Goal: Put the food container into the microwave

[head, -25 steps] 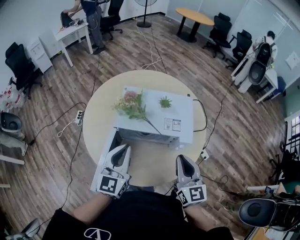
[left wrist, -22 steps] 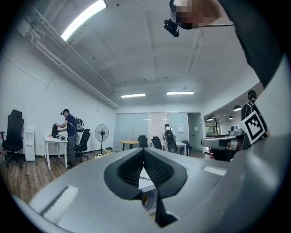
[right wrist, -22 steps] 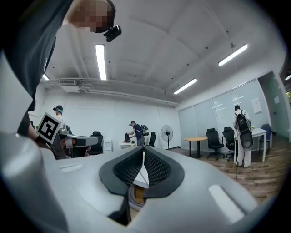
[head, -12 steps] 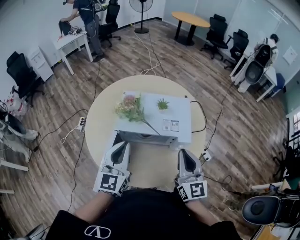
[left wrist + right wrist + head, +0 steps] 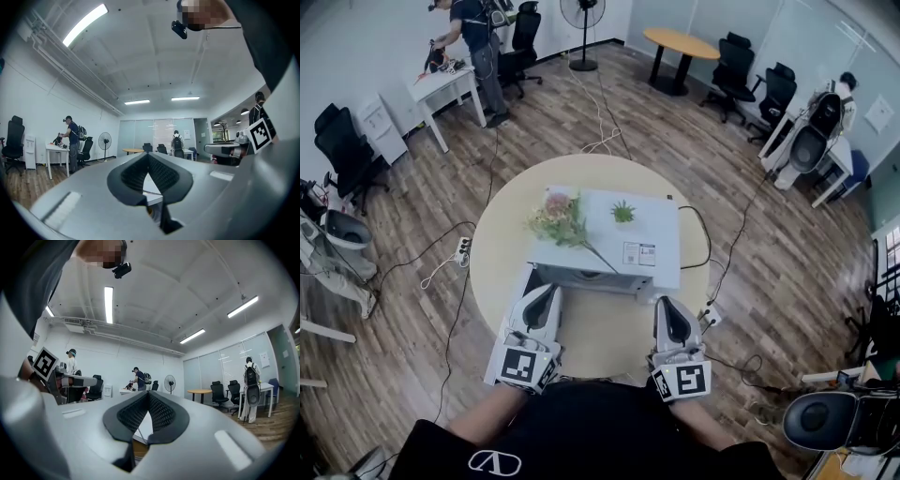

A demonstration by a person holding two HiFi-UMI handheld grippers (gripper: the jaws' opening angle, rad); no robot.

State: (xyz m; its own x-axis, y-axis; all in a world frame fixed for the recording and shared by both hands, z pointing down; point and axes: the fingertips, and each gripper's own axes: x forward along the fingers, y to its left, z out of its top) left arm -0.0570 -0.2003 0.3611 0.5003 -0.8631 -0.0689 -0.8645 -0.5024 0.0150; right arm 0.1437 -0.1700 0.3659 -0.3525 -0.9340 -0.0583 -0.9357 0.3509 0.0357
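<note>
A white microwave [image 5: 642,225] stands on the round wooden table [image 5: 502,234], its front facing me. A white panel [image 5: 512,302] that looks like its open door juts out at the front left, under my left gripper. I see no food container in any view. My left gripper [image 5: 551,292] hovers just before the microwave's left front, shut with nothing between its pads [image 5: 133,174]. My right gripper [image 5: 666,306] hangs before the right front corner, likewise shut and empty. Both gripper views point upward and across the room; a strip of the microwave shows under the right gripper's [image 5: 148,395] pads.
A bunch of flowers [image 5: 560,217] and a small potted plant [image 5: 623,212] lie on the microwave's top. A black cable [image 5: 705,234] runs off the table's right side. Bare tabletop [image 5: 600,328] lies between the grippers. Office chairs, desks, a fan and several people stand further off.
The head view has shifted slightly. Both grippers stay shut in much the same place before the microwave.
</note>
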